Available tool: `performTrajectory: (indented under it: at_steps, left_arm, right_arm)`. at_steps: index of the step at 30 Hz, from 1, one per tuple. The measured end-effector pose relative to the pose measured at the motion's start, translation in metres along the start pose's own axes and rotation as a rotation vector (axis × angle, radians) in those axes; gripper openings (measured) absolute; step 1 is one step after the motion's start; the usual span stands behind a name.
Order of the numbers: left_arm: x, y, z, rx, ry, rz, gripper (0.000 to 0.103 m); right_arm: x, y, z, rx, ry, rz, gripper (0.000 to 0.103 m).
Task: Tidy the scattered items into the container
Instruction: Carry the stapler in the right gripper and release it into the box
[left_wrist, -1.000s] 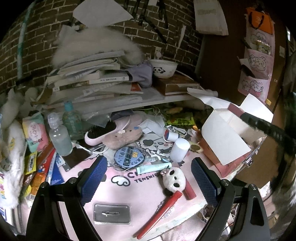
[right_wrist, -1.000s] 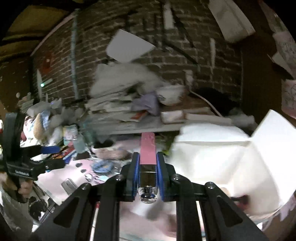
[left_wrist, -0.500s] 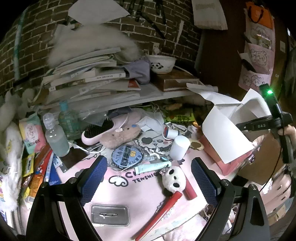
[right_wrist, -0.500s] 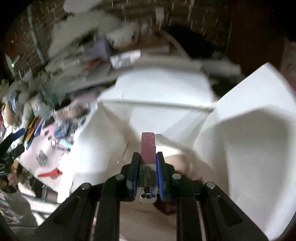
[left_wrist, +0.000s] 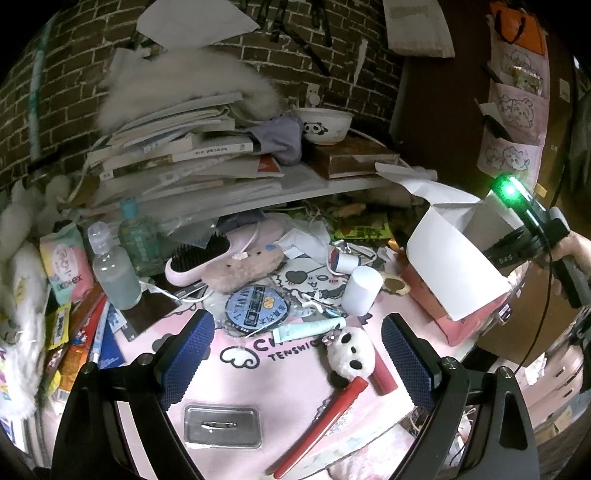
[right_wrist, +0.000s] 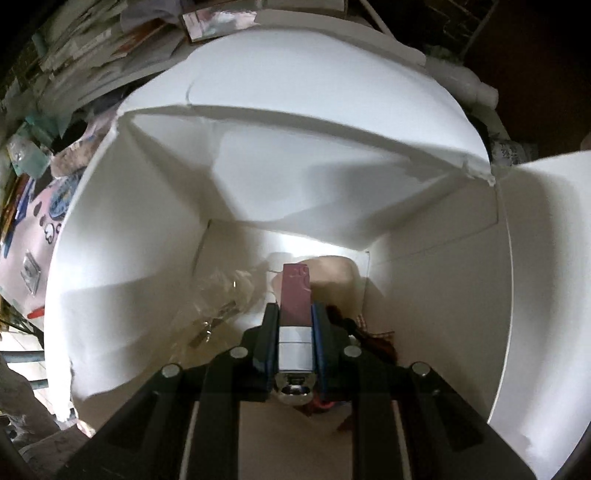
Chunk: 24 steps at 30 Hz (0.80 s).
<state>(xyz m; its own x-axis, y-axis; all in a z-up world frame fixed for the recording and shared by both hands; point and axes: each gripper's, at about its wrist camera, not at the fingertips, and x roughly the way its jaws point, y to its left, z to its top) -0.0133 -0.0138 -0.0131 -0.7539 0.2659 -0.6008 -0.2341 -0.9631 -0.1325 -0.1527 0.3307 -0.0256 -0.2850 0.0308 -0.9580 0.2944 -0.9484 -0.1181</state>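
Left wrist view: dim room, strong fisheye bend, black corners. Light falls from above onto the table (left_wrist: 236, 373); its pink cover is the brightest patch. The brick wall (left_wrist: 332, 44) and the right side go dark. A green LED (left_wrist: 509, 189) blooms with glare. Centre is sharp; left edge clutter smears. The tin (left_wrist: 221, 428) shows soft glare.

Right wrist view: the white box (right_wrist: 140, 266) fills the frame, lit from above, its top flap nearly blown out. Hard-edged shadows cross the inner walls; the floor is brownish and dim. Slight softness overall. Clutter at the top left edge is dark and blurred. The gripper (right_wrist: 294, 328) casts shade beneath.
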Motion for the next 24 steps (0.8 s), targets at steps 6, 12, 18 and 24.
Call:
performTrajectory:
  at_steps: [6,12,18,24]
  left_arm:
    - [0.001,0.009,-0.018,-0.006,0.006,0.006,0.091]
    - [0.004,0.022,-0.043,-0.003,0.04,0.031,0.091]
    - [0.006,0.028,-0.065,0.035,0.06,0.072,0.091]
    - [0.012,0.032,-0.084,0.057,0.091,0.085,0.091]
  right_arm:
    - [-0.009,-0.005,-0.005,0.006,-0.035,-0.018,0.017]
    - [-0.022,-0.007,-0.01,0.006,-0.071,-0.03,0.035]
    - [-0.035,-0.01,-0.008,0.006,-0.115,-0.04,0.039]
    - [-0.075,0.0,-0.008,-0.007,-0.273,-0.072,0.055]
